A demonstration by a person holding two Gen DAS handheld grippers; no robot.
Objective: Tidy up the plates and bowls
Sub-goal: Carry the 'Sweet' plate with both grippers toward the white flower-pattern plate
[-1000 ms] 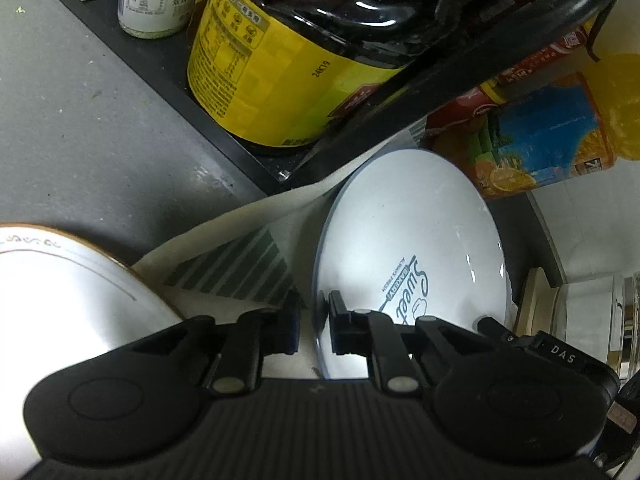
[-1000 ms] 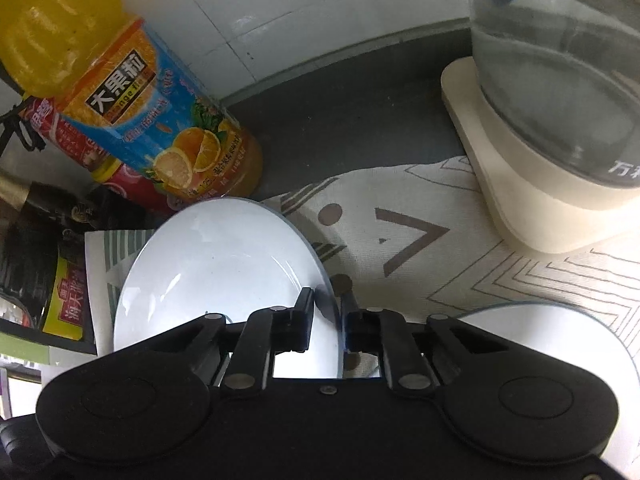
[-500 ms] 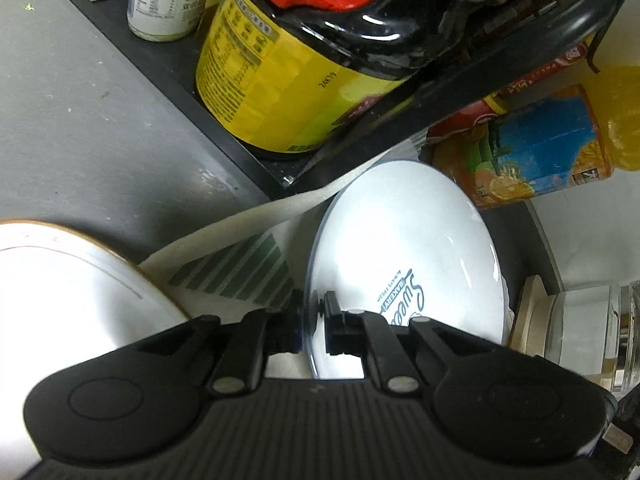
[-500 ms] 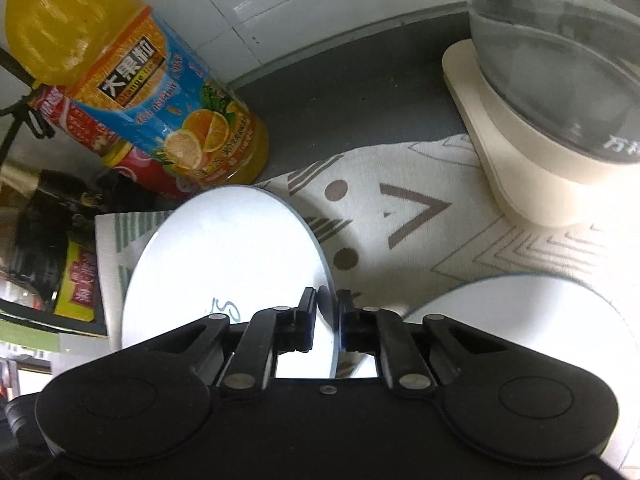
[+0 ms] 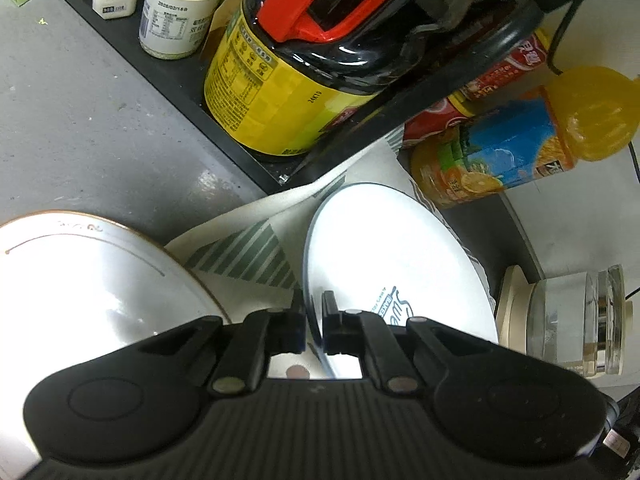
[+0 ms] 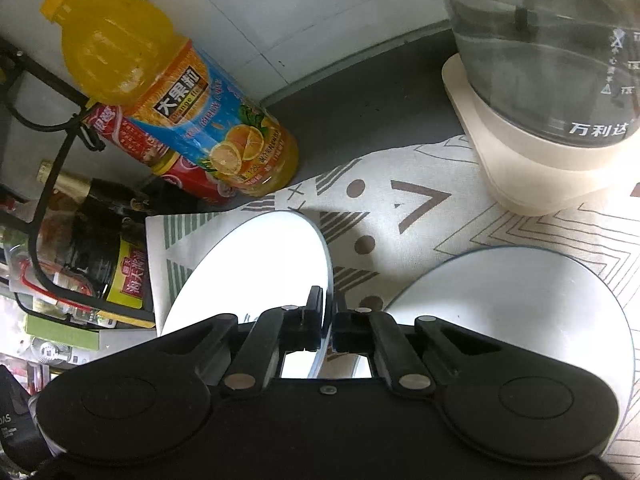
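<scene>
Hard overhead light glares off the white plates [image 5: 96, 292] and washes out the patterned cloth [image 6: 580, 232] at right. Fisheye bending curves the edges; the shelf [image 5: 168, 80] stays dim.

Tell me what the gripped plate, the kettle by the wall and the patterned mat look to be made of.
Plate: glazed white ceramic, probably; glossy glare, thin dark rim line, printed blue lettering.
Kettle: clear glass body with printed marks, on a cream base that looks like matte plastic.
Mat: woven cloth, seemingly; matte, printed shapes, soft edge.
</scene>
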